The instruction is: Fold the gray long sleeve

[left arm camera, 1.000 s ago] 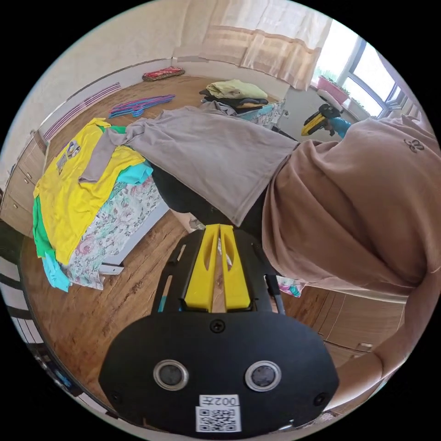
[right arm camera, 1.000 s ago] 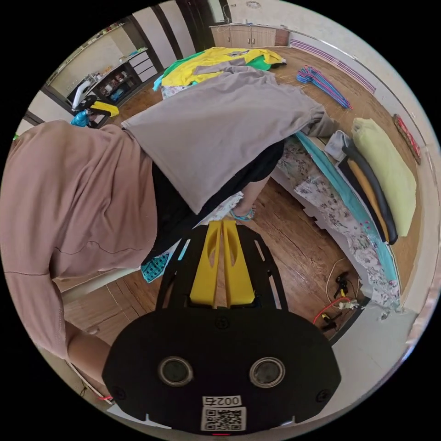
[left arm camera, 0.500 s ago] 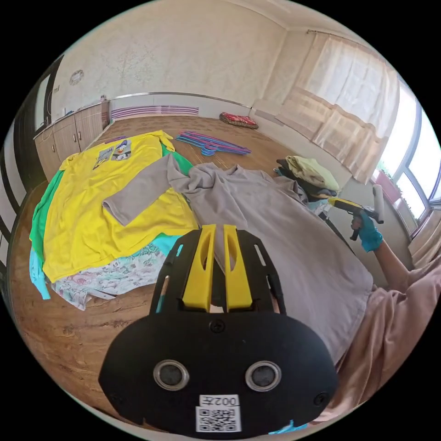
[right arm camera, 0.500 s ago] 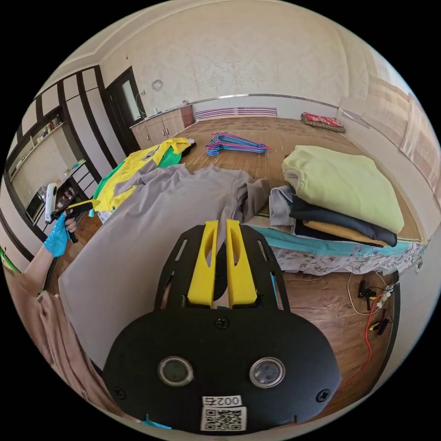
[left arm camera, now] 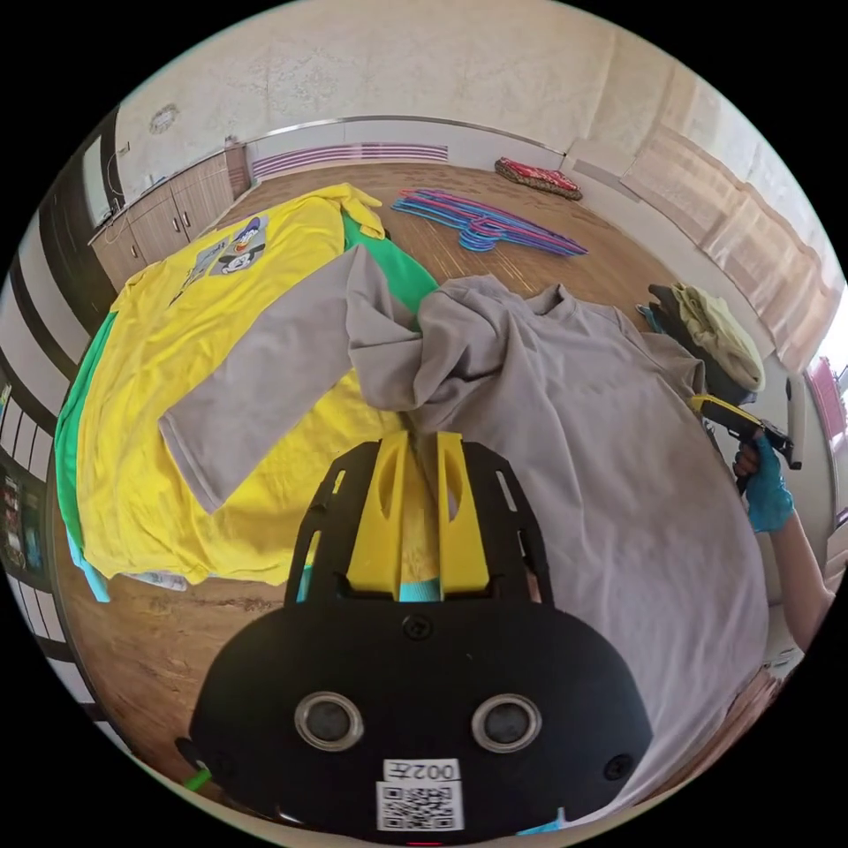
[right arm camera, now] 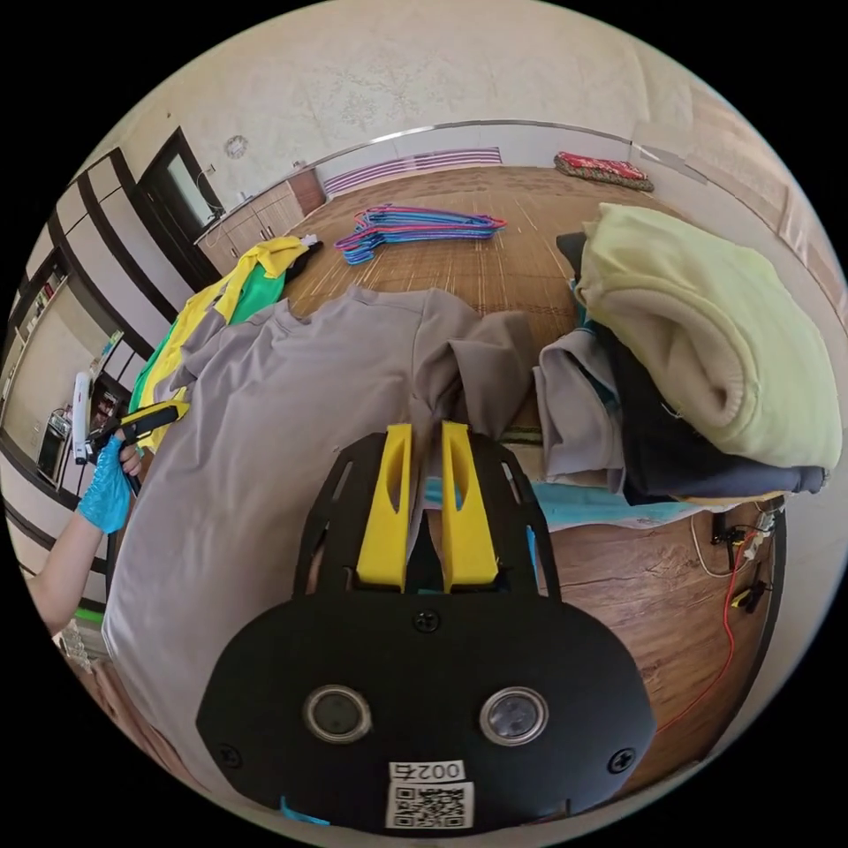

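Gray long sleeve (left arm camera: 565,459) lies spread over the bed's near edge (right arm camera: 609,508), one sleeve across the yellow shirt (left arm camera: 177,371). Left gripper (left arm camera: 420,442) and right gripper (right arm camera: 427,433) each clench its fabric.

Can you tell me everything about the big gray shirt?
The gray long sleeve shirt is plain soft cloth, spread out with its neck end away from the person. One sleeve lies out flat across the yellow shirt; the shoulder by it is bunched into folds. The other sleeve is crumpled beside the stack of folded clothes. The lower part hangs off the edge toward the person. The left gripper and the right gripper each have their jaws at a side of it, slightly apart.
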`<action>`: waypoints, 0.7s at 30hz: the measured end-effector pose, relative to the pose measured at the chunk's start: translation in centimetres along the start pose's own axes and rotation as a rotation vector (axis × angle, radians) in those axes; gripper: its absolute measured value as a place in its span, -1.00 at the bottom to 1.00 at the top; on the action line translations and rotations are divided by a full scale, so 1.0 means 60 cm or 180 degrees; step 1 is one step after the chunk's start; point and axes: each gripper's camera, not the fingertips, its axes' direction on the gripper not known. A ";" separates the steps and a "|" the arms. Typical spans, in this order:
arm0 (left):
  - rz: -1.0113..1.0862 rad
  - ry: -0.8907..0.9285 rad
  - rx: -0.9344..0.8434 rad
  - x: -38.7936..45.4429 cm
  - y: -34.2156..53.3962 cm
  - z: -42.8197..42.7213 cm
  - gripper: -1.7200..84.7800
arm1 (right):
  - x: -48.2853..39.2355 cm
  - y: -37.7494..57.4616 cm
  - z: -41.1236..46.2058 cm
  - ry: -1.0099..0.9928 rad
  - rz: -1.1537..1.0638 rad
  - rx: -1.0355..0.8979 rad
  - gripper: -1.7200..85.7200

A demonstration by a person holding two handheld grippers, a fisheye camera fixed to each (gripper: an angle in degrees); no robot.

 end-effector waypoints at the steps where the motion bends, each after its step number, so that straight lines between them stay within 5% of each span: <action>1: -0.0007 -0.0021 0.0013 0.002 -0.003 0.000 -0.97 | -0.001 -0.006 0.002 0.0032 -0.0021 -0.0007 -0.87; 8: -0.0055 -0.0647 0.0191 0.036 -0.030 -0.029 -1.00 | -0.011 -0.044 0.005 0.0413 -0.0006 0.0218 -0.97; 21: 0.0320 -0.0532 0.0399 0.081 -0.143 -0.093 -0.96 | -0.042 -0.139 -0.052 0.0652 -0.0386 0.0167 -0.89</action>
